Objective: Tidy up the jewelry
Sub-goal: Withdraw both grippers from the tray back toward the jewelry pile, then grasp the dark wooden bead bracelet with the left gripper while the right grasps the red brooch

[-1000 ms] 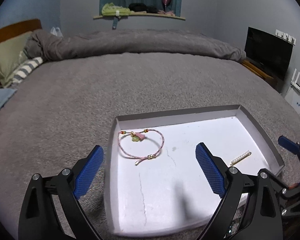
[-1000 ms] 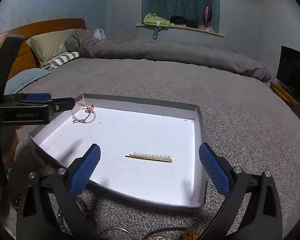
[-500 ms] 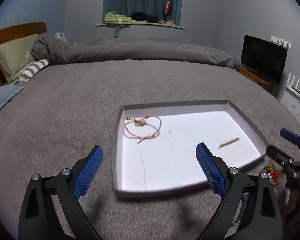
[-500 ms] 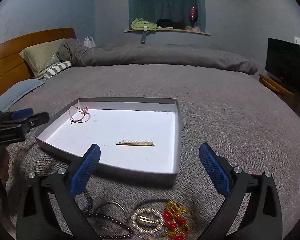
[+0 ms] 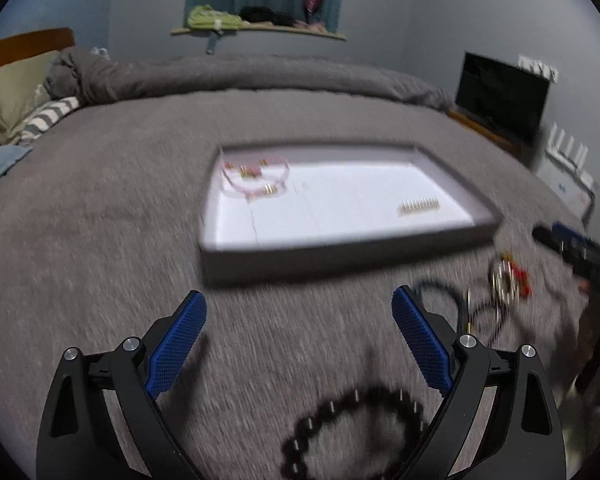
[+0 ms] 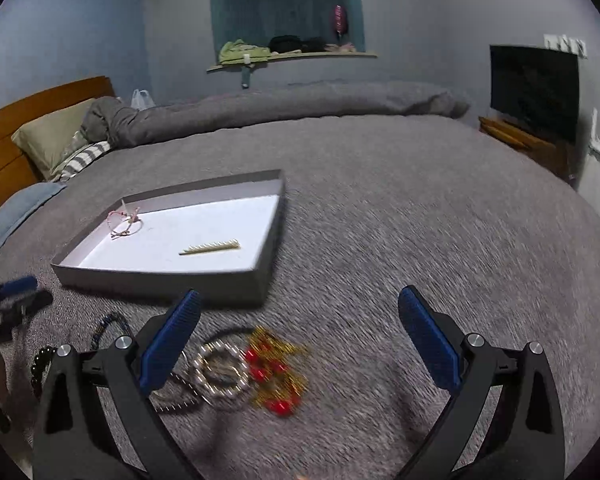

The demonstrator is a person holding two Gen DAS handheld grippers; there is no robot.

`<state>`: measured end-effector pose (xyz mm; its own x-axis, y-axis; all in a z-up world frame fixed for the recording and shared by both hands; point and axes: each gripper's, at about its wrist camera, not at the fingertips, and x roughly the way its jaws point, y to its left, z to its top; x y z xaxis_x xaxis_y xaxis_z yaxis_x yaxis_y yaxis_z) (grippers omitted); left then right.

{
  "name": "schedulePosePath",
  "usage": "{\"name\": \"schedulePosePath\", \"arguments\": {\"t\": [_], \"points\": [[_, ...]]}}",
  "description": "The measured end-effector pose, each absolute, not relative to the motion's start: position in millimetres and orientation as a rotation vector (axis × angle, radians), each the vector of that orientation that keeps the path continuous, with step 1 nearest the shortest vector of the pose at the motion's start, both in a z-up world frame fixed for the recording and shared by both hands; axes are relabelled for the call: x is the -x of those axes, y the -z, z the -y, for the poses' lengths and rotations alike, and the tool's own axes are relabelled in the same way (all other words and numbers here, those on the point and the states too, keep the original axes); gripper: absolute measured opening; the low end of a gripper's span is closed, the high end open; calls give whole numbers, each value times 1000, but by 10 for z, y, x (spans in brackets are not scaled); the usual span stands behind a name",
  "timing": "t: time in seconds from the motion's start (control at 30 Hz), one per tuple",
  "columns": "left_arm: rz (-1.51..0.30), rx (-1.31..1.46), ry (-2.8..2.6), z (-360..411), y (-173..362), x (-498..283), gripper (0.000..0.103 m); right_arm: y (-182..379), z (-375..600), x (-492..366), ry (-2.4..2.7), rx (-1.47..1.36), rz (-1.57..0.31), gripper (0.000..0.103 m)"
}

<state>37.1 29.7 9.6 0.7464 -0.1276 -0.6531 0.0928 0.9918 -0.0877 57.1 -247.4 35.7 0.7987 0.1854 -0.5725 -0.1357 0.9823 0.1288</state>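
Both pairs of jaws stand wide apart with nothing between them, which suits grippers that look ready to pick up the next piece, not carry one. Below the left gripper, a dark beaded bracelet lies on the grey bedspread, partly under the right-hand finger, so it looks like that gripper's likely target. The right gripper hangs over a loose heap on the bedspread: a pearl-and-metal bangle touching a tangle of gold chain with red beads, with darker strands just beside them to the left. These pieces are blurred, so finer detail is uncertain. Beyond the heap sits the shallow white tray, where sorted items are kept apart: a pink cord bracelet in the far left corner, and a pearl hair clip nearer the right side.
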Motion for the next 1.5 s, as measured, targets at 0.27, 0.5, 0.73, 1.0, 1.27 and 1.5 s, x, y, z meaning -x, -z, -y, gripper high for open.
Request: {"name": "schedulePosePath", "arguments": {"t": [0.27, 0.5, 0.73, 1.0, 1.27, 1.5], "points": [[-773, -22, 181, -196, 75, -93, 95, -213, 2610, -427, -179, -104, -684, 97], [-792, -16, 189, -215, 130, 56, 95, -183, 2422, -324, -226, -29, -695, 97], [-825, -30, 170, -241, 203, 121, 80, -182, 2289, -335, -237, 23, -699, 83], [-836, -67, 136, -233, 235, 119, 57, -137, 2259, -412, -244, 26, -738, 61], [-834, -73, 161, -229, 235, 205, 30, -115, 2264, -478, -252, 21, -765, 44], [-858, -71, 177, -208, 280, 167, 30, -118, 2272, -476, -272, -6, -772, 25]]}}
